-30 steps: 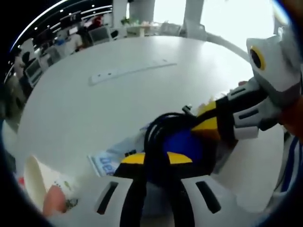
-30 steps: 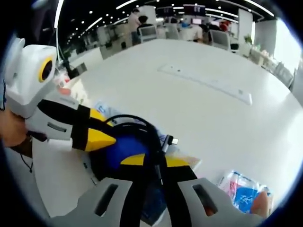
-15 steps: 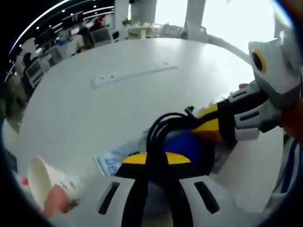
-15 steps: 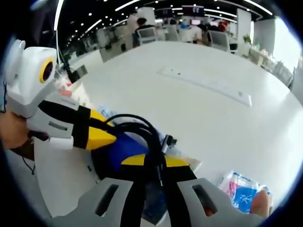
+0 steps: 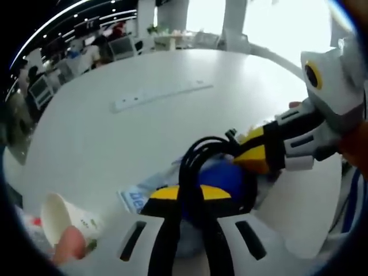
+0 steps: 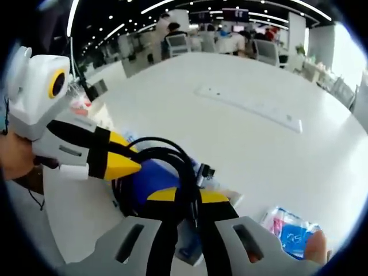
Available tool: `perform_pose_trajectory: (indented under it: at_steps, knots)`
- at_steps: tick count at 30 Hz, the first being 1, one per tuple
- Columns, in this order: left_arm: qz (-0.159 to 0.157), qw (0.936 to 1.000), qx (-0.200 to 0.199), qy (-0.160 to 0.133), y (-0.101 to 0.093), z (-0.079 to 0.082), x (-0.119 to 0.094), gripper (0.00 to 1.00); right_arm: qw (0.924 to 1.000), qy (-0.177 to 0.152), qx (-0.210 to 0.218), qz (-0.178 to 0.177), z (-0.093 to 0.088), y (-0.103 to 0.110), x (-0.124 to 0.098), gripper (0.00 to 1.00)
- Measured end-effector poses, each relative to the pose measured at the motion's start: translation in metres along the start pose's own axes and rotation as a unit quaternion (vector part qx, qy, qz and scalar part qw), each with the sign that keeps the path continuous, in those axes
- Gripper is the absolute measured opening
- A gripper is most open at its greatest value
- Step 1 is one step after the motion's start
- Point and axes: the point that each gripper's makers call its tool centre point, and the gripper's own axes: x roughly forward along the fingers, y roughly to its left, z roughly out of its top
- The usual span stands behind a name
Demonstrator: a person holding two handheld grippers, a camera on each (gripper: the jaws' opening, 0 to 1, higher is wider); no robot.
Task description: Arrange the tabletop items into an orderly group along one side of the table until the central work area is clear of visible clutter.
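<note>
I could not tell whether my left gripper [image 5: 187, 198] actually clamped the black cable [image 5: 192, 172], because the coil lay over the gap between the jaws. The same held for my right gripper [image 6: 184, 201] in its own view. A blue object [image 5: 221, 175] sat mostly hidden under the cable and jaw tips, so I could not identify it. A printed packet [image 5: 135, 198] beneath it was largely covered, its lettering unreadable. A paper cup [image 5: 63, 215] was cut off by the left gripper view's edge. A blue and pink packet [image 6: 290, 230] was blurred. Distant people and chairs were too small to make out.
</note>
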Motion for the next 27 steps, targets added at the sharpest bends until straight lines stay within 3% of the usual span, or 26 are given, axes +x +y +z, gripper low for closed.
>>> perform_pose_trajectory:
  at_steps: [14, 27]
  knots:
    - [-0.007, 0.9999, 0.013, -0.005, -0.012, 0.002, -0.020, 0.08, 0.9999, 0.001, -0.012, -0.006, 0.001, 0.010, -0.024, 0.12]
    - [-0.018, 0.9995, 0.025, -0.005, -0.030, -0.006, -0.034, 0.08, 0.9997, 0.005, -0.019, -0.012, -0.010, 0.019, -0.045, 0.12]
